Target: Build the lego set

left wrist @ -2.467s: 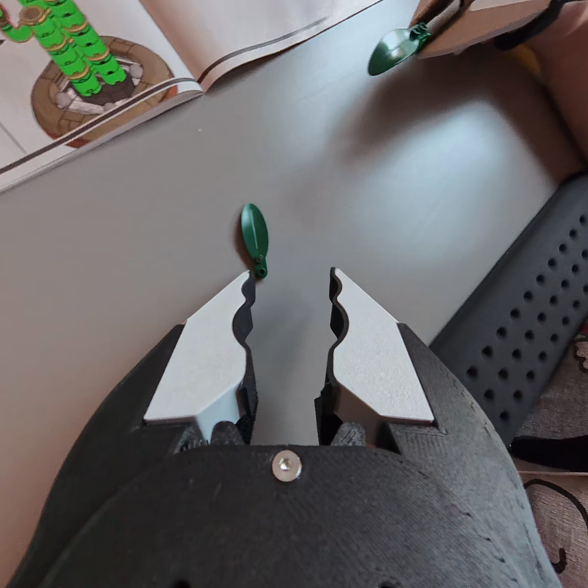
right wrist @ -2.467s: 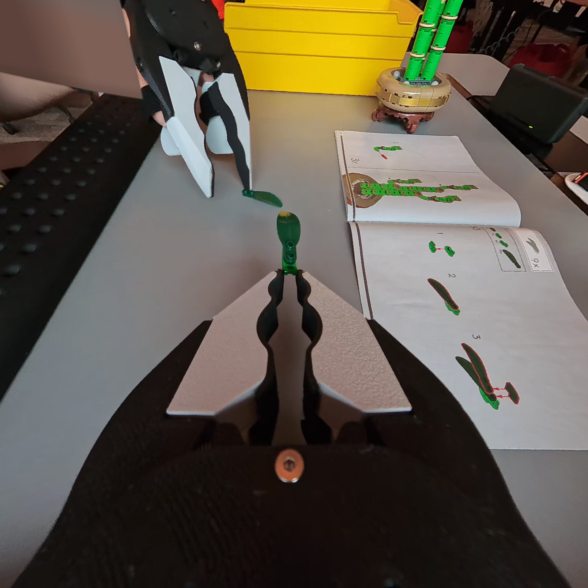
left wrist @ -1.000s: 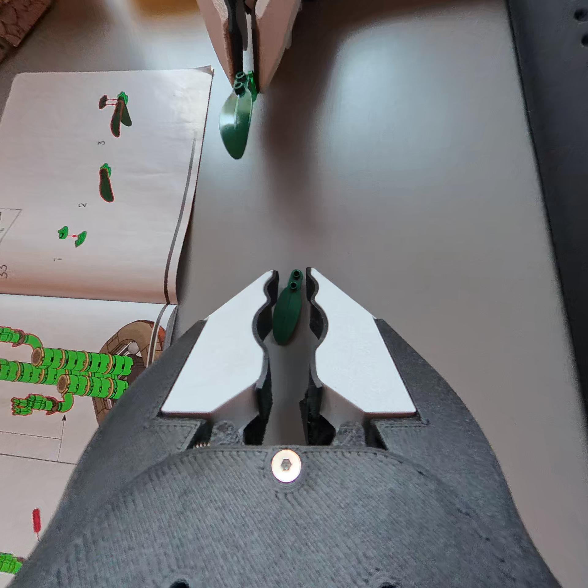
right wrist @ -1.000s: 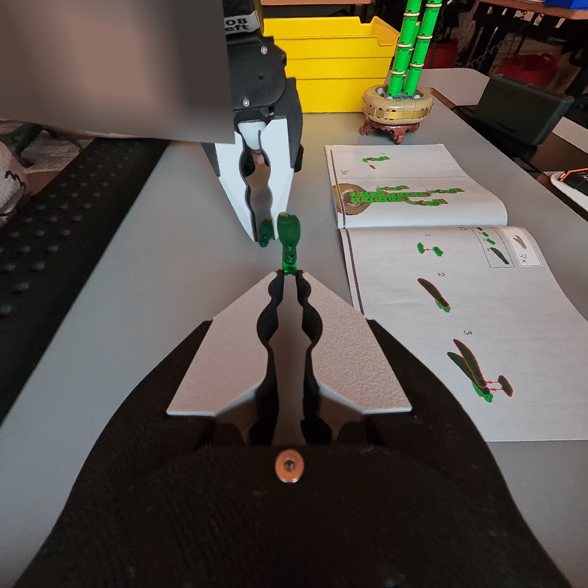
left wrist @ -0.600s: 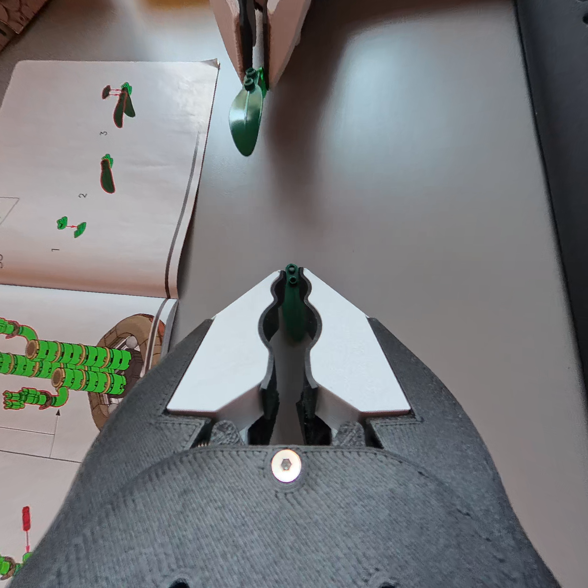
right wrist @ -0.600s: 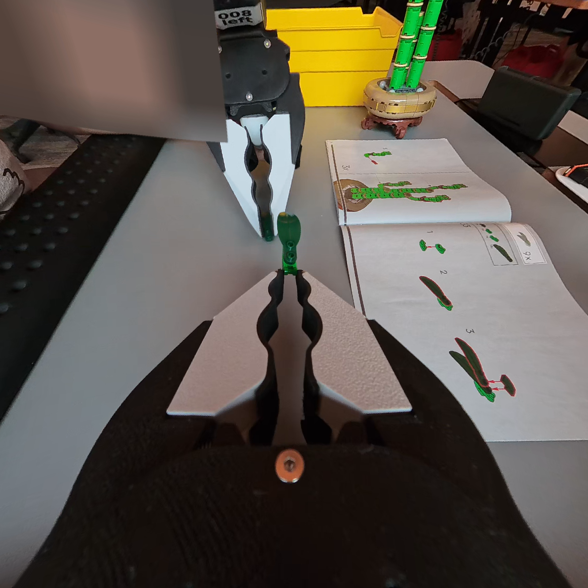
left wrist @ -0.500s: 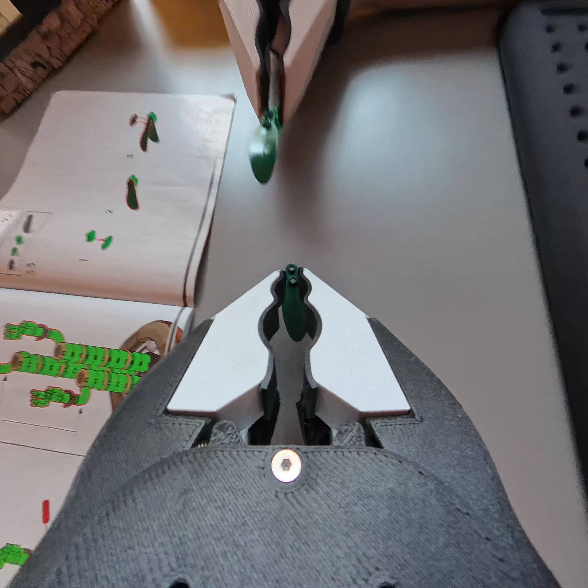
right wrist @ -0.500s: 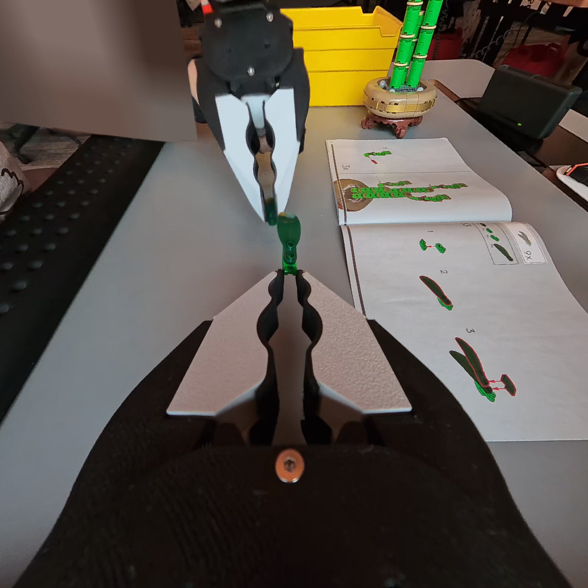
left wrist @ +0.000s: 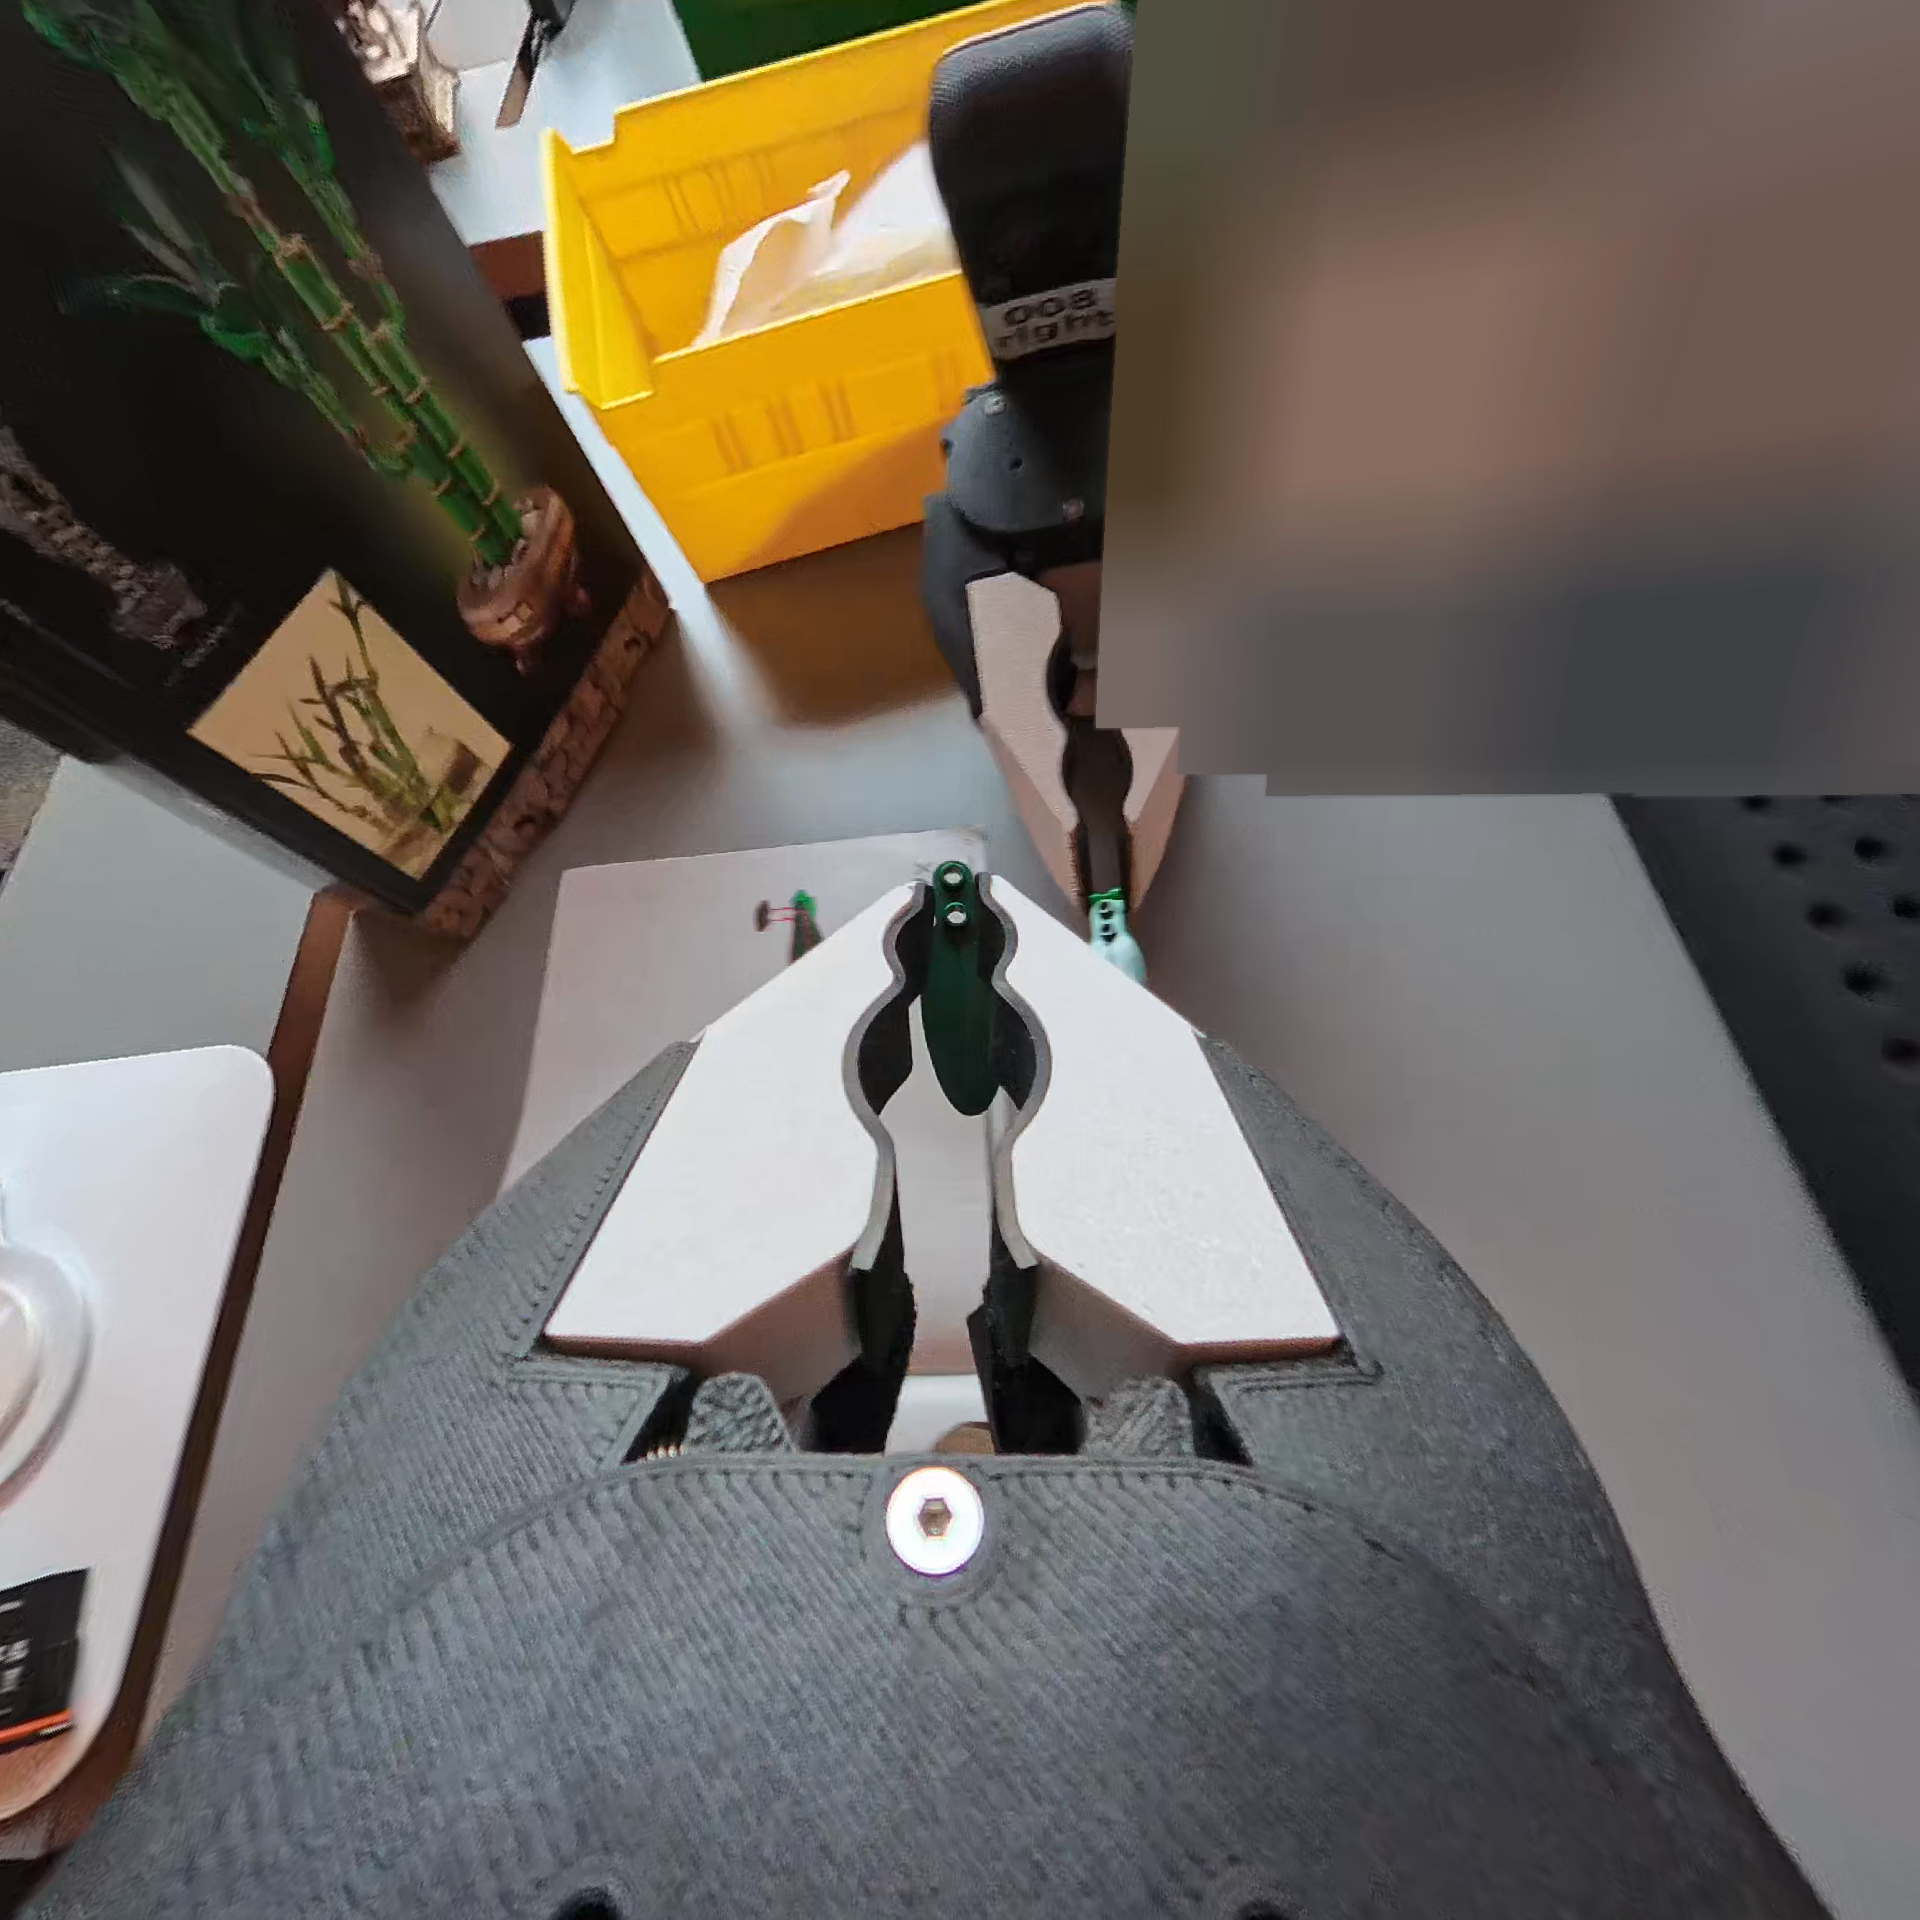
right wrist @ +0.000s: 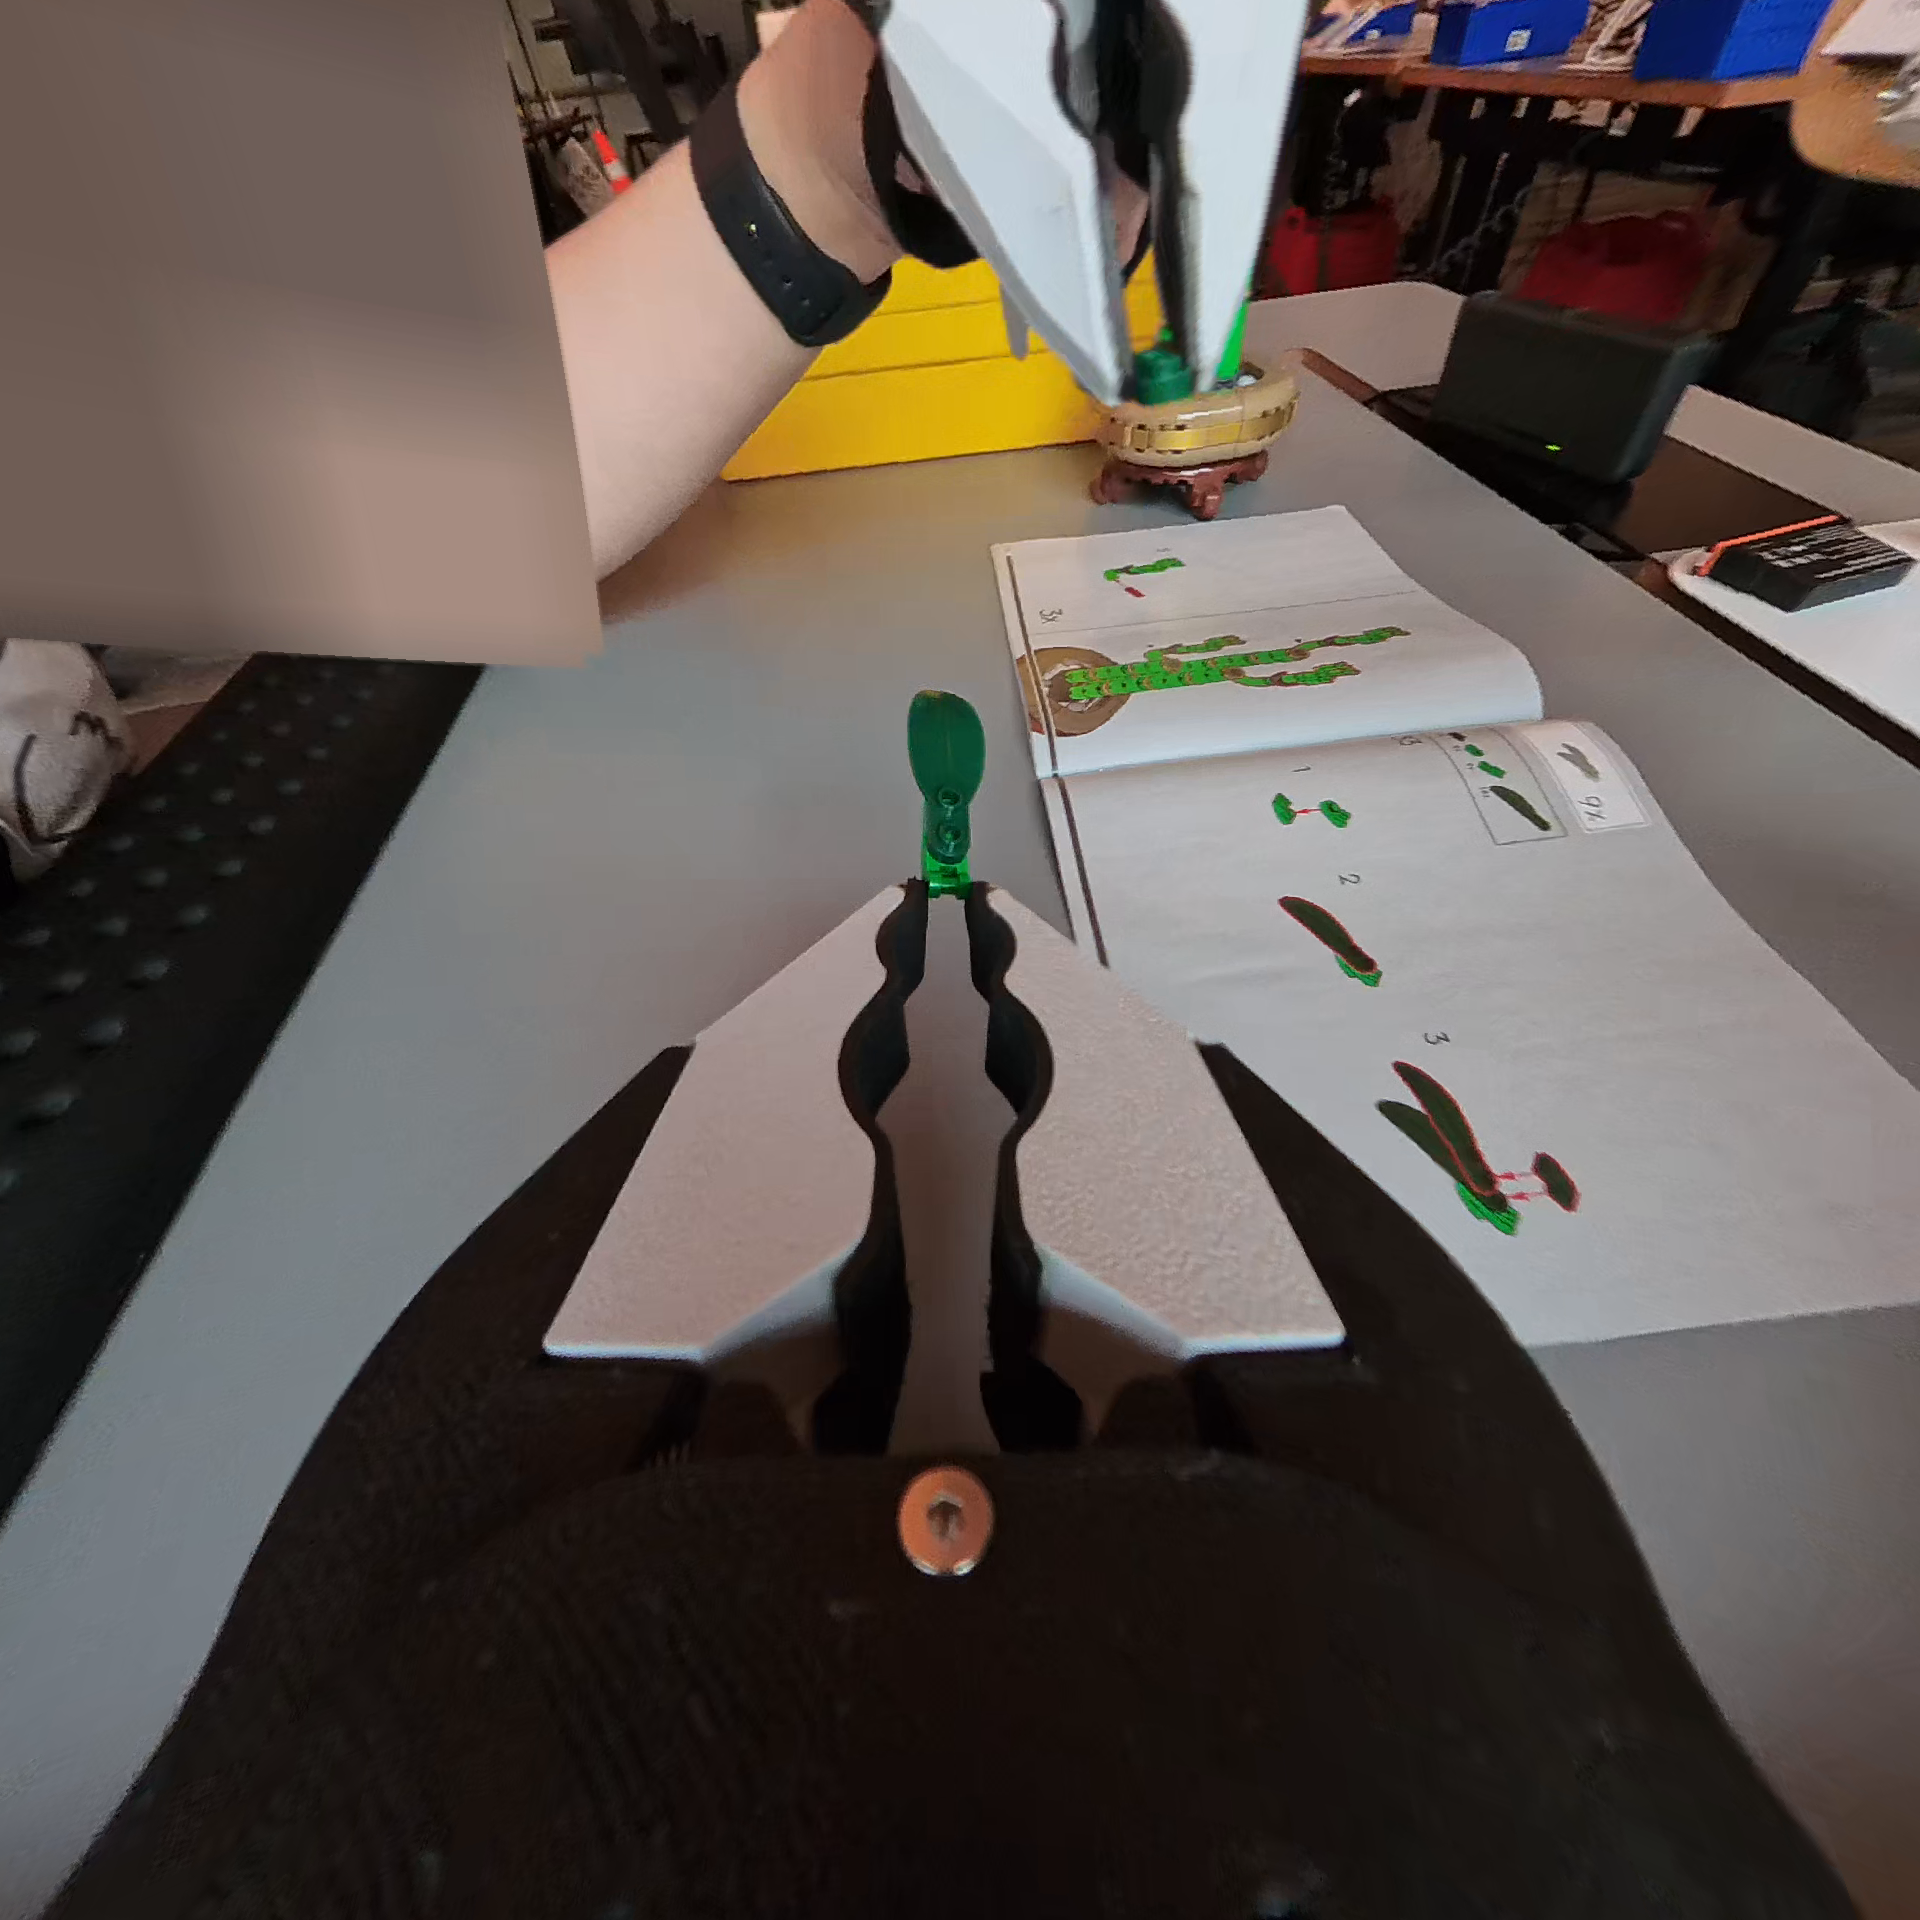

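My left gripper (left wrist: 953, 902) is shut on a dark green leaf piece (left wrist: 958, 1013), stud end at the tips, held high above the grey table. It also shows raised at the top of the right wrist view (right wrist: 1148, 384), with the leaf (right wrist: 1155, 376) at its tip. My right gripper (right wrist: 943, 891) is shut on a bright green clip with a green leaf (right wrist: 943, 750) pointing forward, low over the table. It shows in the left wrist view (left wrist: 1110, 894) with its leaf (left wrist: 1120, 935). The tan pot of the bamboo model (right wrist: 1205, 421) stands behind.
The open instruction booklet (right wrist: 1455, 935) lies on the right of the table. A yellow bin (left wrist: 769, 343) and the set's box (left wrist: 260, 468) stand at the far side. A black perforated mat (right wrist: 156, 935) runs along the left. A person's forearm with a black wristband (right wrist: 769, 239) is near. There is about 8 cm between the tips of the two grippers. The bamboo model (right wrist: 1205, 421) sits 30 cm or so from the ends of my left fingers.
My left gripper closed on the dark green leaf on the table, then lifted it high and tilted up. My right gripper stayed shut on its leaf, almost still.
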Demonstrator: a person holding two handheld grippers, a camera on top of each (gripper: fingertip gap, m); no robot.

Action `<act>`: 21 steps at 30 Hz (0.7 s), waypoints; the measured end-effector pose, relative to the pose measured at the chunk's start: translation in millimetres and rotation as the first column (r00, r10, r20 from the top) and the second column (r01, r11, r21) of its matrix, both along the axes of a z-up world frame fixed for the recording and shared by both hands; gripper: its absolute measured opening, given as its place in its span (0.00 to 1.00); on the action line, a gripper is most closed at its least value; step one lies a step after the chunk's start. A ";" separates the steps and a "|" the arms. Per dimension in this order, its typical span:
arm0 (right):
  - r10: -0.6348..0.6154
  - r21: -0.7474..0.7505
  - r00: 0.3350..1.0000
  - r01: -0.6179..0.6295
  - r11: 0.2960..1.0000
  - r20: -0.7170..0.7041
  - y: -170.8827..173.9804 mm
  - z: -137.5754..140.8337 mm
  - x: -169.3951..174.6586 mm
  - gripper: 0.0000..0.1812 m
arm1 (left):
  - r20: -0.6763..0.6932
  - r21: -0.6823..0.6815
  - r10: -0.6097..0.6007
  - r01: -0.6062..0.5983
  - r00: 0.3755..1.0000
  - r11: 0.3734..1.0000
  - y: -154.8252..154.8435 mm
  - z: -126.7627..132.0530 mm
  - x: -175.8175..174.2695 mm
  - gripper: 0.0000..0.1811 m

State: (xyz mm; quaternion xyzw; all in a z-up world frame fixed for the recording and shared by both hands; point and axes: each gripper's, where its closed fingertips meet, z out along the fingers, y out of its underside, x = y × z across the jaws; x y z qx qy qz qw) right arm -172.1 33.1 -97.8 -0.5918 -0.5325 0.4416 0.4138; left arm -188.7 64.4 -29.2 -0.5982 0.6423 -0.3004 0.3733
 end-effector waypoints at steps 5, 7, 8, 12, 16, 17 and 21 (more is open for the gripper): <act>-0.112 0.159 0.974 0.081 0.984 0.197 20.4 -28.5 21.0 0.04 | 0.022 -0.028 0.030 -0.029 0.999 0.999 19.4 -6.9 17.9 0.03; -0.119 0.168 0.971 0.084 0.982 0.206 21.5 -30.9 21.1 0.04 | -0.045 -0.031 0.059 -0.061 0.997 0.998 24.9 -21.6 15.2 0.03; -0.117 0.161 0.973 0.085 0.983 0.201 21.6 -30.8 20.3 0.04 | -0.090 -0.027 0.073 -0.076 0.993 0.997 27.0 -30.8 11.3 0.03; -0.157 0.179 0.968 0.123 0.976 0.197 29.1 -30.5 24.0 0.03 | -0.176 -0.027 0.078 -0.084 0.981 0.996 27.8 -50.5 4.6 0.03; -0.230 0.177 0.952 0.195 0.965 0.203 42.9 -31.5 32.9 0.04 | -0.178 -0.050 0.076 -0.087 0.981 0.995 25.4 -52.8 11.3 0.03; -0.248 0.185 0.945 0.210 0.960 0.211 46.2 -32.8 35.6 0.04 | -0.185 -0.051 0.079 -0.090 0.980 0.995 25.5 -54.3 12.2 0.03; -0.267 0.213 0.926 0.214 0.953 0.266 49.8 -41.1 41.5 0.04 | -0.211 -0.055 0.077 -0.090 0.974 0.994 25.4 -60.5 11.1 0.04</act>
